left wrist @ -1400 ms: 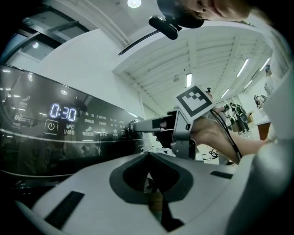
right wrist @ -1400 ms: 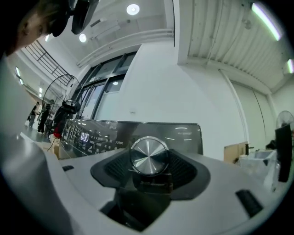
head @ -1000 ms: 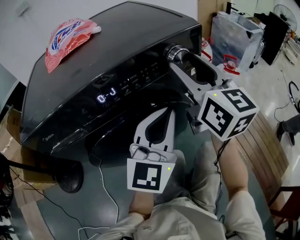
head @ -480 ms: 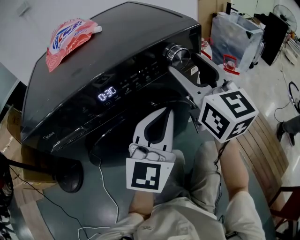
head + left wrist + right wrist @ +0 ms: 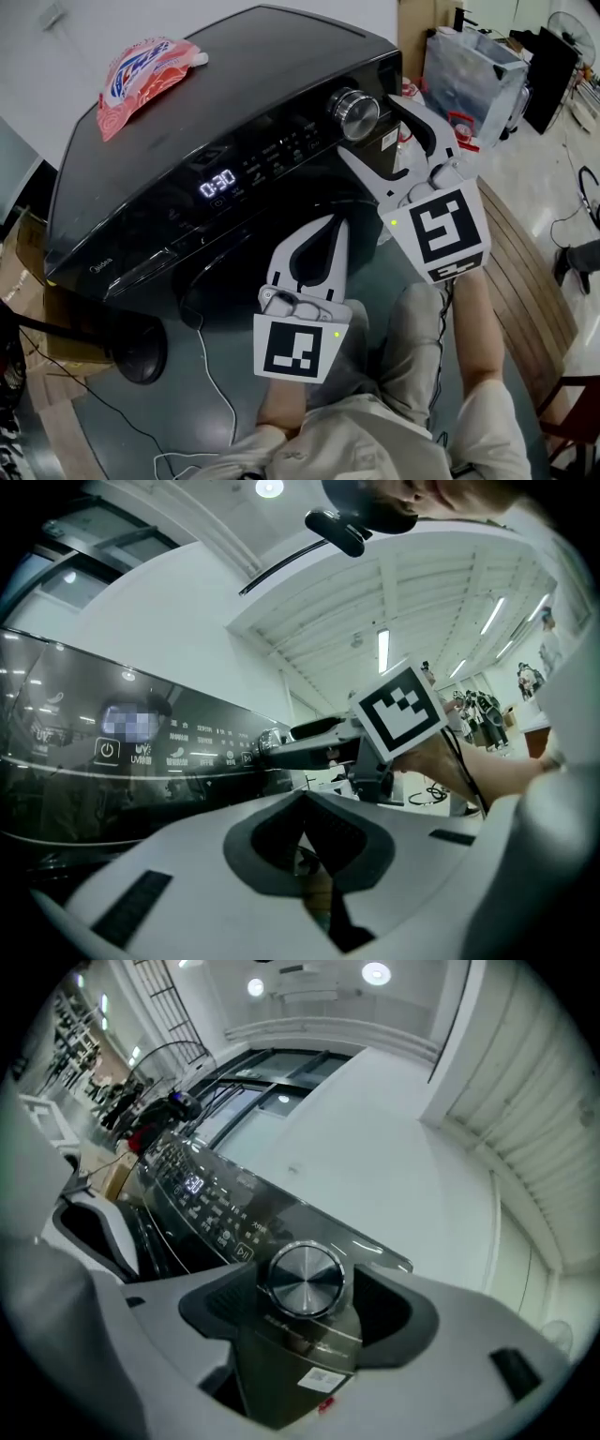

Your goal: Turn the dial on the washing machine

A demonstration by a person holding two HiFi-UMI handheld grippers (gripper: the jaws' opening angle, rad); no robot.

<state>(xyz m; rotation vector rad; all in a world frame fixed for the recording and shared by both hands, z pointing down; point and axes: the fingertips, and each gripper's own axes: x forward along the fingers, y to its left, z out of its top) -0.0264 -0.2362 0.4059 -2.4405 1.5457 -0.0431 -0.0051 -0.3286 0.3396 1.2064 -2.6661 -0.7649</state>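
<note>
The dial (image 5: 354,112) sits at the right end of the washing machine (image 5: 234,84) panel, near its corner. The right tongs (image 5: 375,131) have just been opening. The dial stands between them, unclamped. A twist now would likely slip, and closing off-centre could press the neighbouring buttons (image 5: 291,150). The left tongs (image 5: 335,223) are together and empty, well apart below the panel. Open room lies rightward, short of the bags (image 5: 469,70).

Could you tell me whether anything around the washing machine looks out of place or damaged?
Only a pink pouch lying flat on top of the washing machine, near its back corner; nothing looks spilled or damaged.
</note>
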